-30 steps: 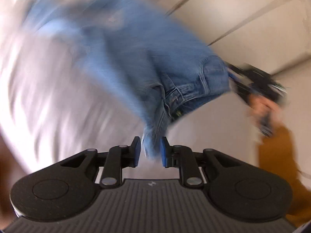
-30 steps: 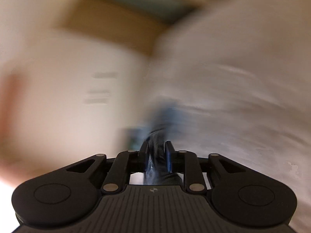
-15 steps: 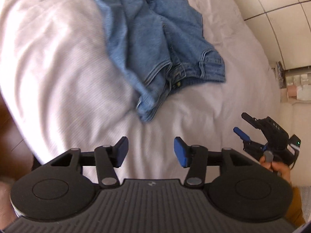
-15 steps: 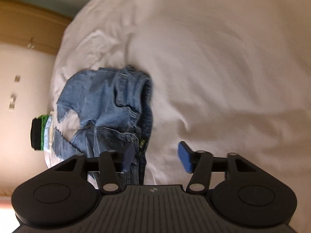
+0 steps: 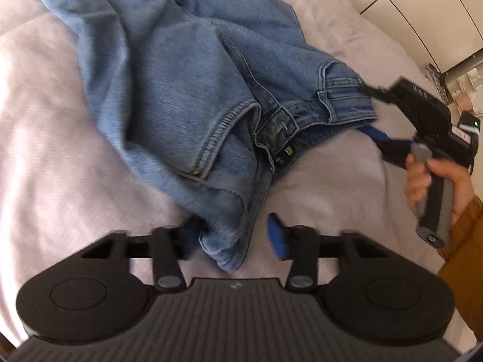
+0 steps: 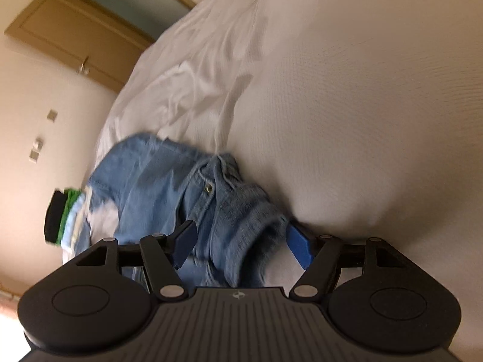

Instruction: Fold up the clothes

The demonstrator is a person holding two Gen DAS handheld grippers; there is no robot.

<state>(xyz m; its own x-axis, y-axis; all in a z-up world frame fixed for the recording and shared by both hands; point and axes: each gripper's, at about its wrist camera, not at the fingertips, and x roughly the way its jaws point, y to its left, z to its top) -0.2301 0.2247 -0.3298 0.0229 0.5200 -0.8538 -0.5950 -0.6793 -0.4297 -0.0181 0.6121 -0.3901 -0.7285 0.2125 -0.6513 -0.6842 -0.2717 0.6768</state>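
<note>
Both tongs have come in since half a second ago: they hung open above the bed then, now each sits down at the waist end of the jeans (image 5: 187, 90).

Left tongs (image 5: 232, 236): jaws wide apart, straddling a bunched corner of denim at lower centre of the left view. Cloth lies between the blue pads (image 5: 276, 236), not pinched. Holding nothing.

Right tongs (image 6: 241, 242): jaws also wide, a rolled hump of waistband between them at lower centre of its own view. Not clamped. From the left view the right tongs (image 5: 369, 110) show at the right edge, one finger over the waistband, one under it.

Jeans location: crumpled on the white bed (image 6: 362, 105), waist toward the tongs, legs running off to the upper left of the left view. Fly button and pocket seam face up. Small stack of folded clothes (image 6: 65, 215) at left edge of the right view, beyond the jeans.

Risks, as I judge them:
- Left side may close on more than one layer, since the corner is folded over itself; the lift would then come up twisted.
- Right side could catch bed sheet with the denim, the lower finger being against the cover.
- Uneven grips would leave the waistband skewed, spoiling the fold line.
</note>
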